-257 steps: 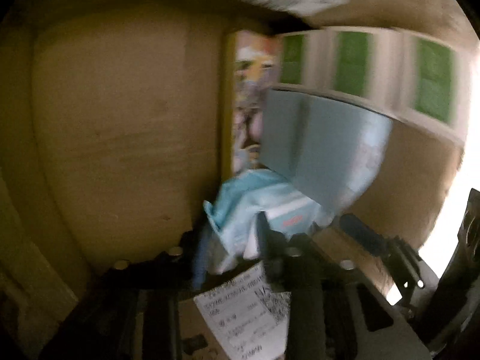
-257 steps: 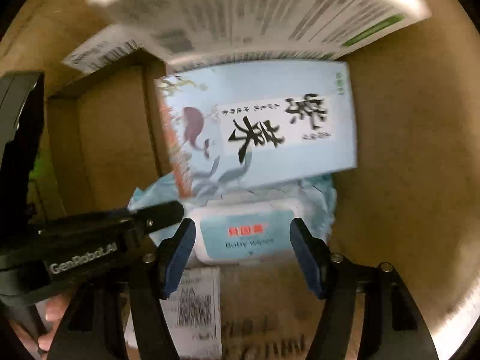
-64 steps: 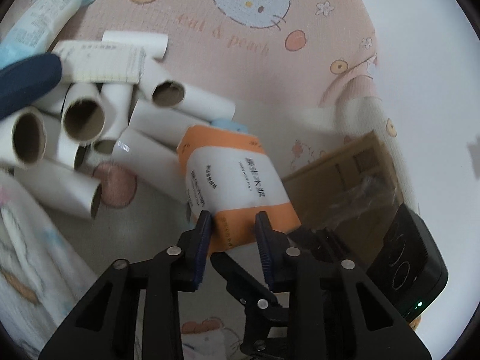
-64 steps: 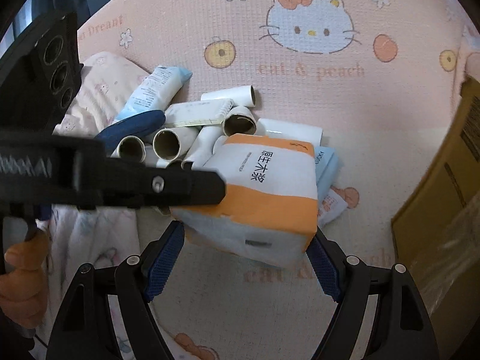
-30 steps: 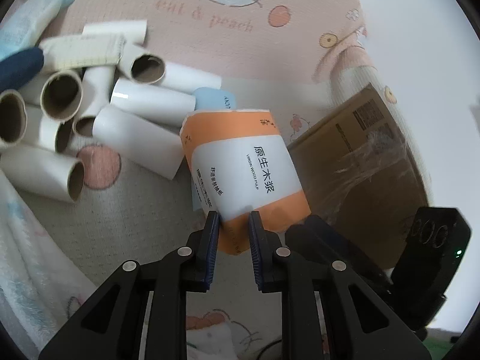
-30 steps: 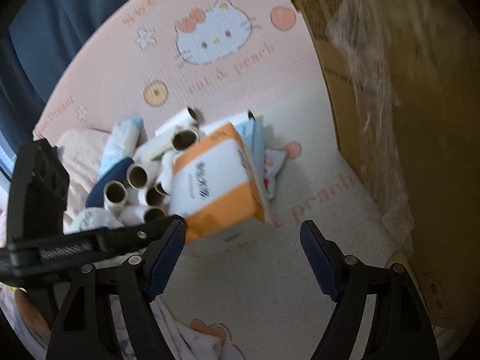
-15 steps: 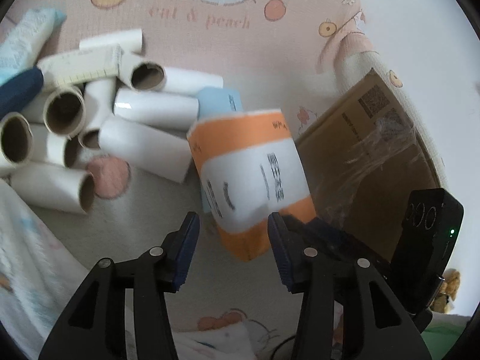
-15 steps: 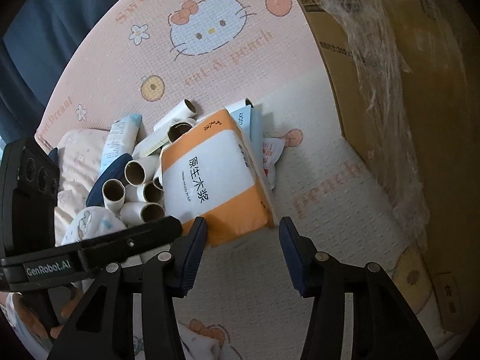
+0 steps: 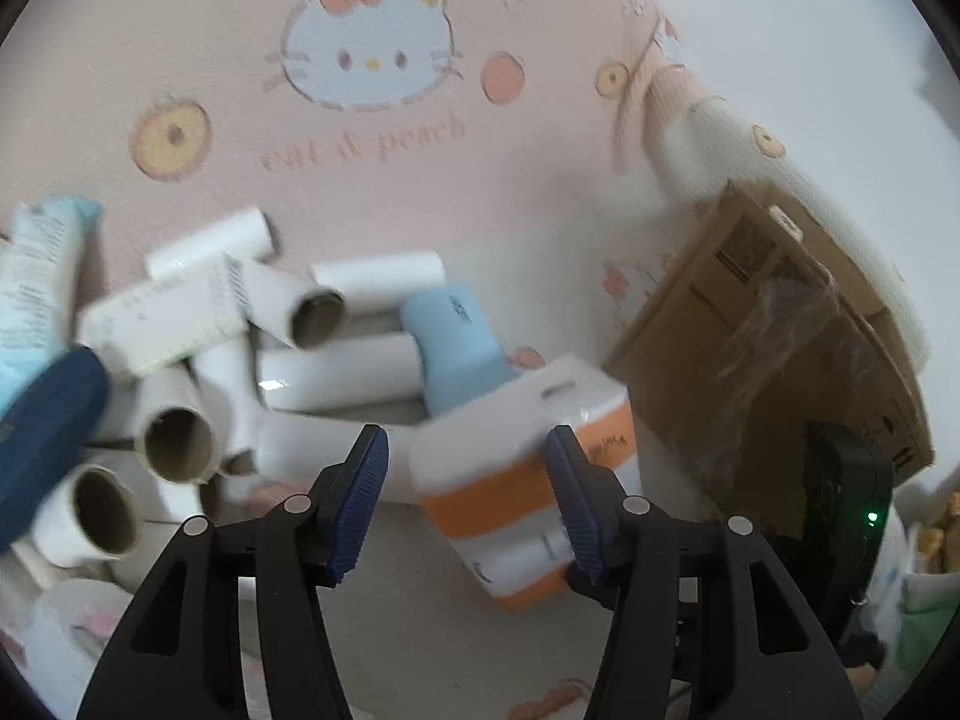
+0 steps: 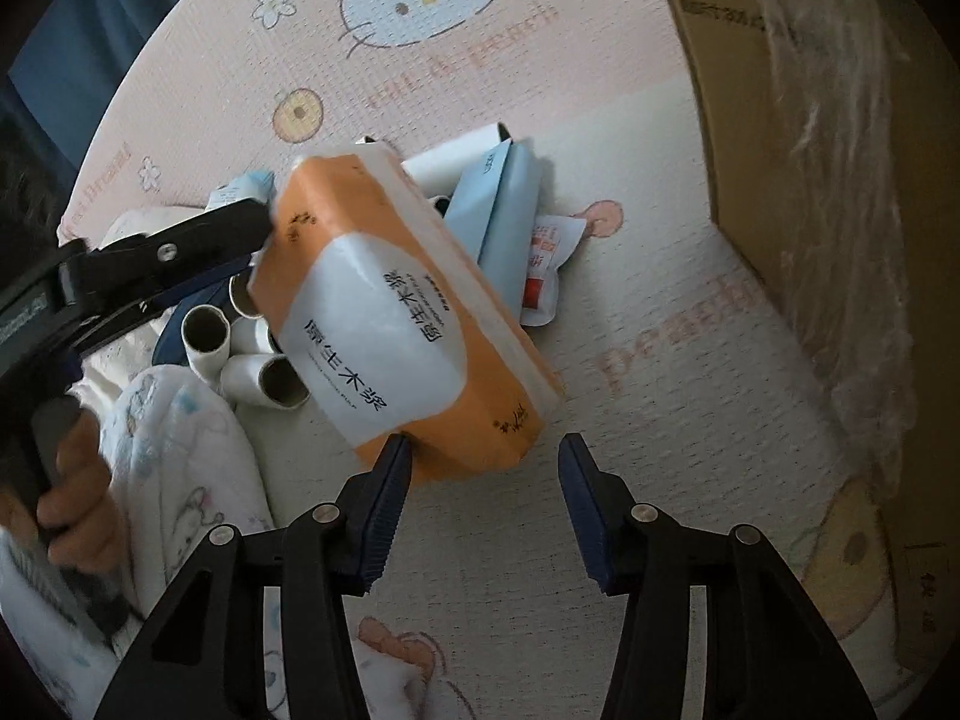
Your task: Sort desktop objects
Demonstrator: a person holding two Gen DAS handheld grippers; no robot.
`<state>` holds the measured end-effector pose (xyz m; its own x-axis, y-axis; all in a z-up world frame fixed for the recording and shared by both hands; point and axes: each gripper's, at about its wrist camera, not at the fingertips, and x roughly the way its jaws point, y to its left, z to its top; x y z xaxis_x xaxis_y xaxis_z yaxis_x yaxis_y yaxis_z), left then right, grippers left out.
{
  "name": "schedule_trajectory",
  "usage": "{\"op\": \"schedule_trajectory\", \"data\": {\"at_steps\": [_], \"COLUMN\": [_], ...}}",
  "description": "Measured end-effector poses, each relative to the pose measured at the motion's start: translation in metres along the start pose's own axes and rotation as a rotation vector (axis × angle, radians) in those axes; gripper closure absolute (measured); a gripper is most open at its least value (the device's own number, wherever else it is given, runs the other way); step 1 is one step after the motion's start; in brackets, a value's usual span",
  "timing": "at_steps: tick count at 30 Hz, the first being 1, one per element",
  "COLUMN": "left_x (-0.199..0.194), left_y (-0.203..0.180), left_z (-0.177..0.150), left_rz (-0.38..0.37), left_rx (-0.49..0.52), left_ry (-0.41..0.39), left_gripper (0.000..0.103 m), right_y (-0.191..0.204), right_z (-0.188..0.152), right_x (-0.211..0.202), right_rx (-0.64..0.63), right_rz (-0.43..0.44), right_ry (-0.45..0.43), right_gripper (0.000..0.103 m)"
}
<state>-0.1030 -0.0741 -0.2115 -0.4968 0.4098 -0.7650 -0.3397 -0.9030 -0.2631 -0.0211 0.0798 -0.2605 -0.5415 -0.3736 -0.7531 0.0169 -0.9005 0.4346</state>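
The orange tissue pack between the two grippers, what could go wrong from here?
1. Slip: the left gripper has its jaws opening around the orange tissue pack, and the right gripper has only one pad near its corner. Neither seems to clamp it, so it may drop or tip.
2. Scatter: the pack looks tilted against the loose cardboard tubes. If it falls, they could roll across the mat.
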Motion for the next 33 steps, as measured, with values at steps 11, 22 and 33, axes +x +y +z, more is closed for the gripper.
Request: {"op": "schedule_trajectory", "data": {"at_steps": [11, 22, 33], "left_x": [-0.002, 0.004, -0.018], "left_y": [0.002, -0.022, -0.005], "left_z": [-0.002, -0.004, -0.014], "left_rz": [-0.028, -0.018, -0.054], "left_rx": [-0.019, 0.064, -0.111], "left_ry": [-0.029, -0.034, -0.030], "left_gripper": [0.044, 0.063, 0.094], "right_y": [-0.009, -0.014, -0.013], "right_z": [-0.004, -0.008, -0.003], "right_x": [0.012, 0.014, -0.007], "right_rx": [0.047, 0.065, 0.035], "right_rz": [0.015, 0.026, 0.079], "right_ry": [0.053, 0.079, -0.001], "right_gripper": [0.055, 0.055, 0.053]}}
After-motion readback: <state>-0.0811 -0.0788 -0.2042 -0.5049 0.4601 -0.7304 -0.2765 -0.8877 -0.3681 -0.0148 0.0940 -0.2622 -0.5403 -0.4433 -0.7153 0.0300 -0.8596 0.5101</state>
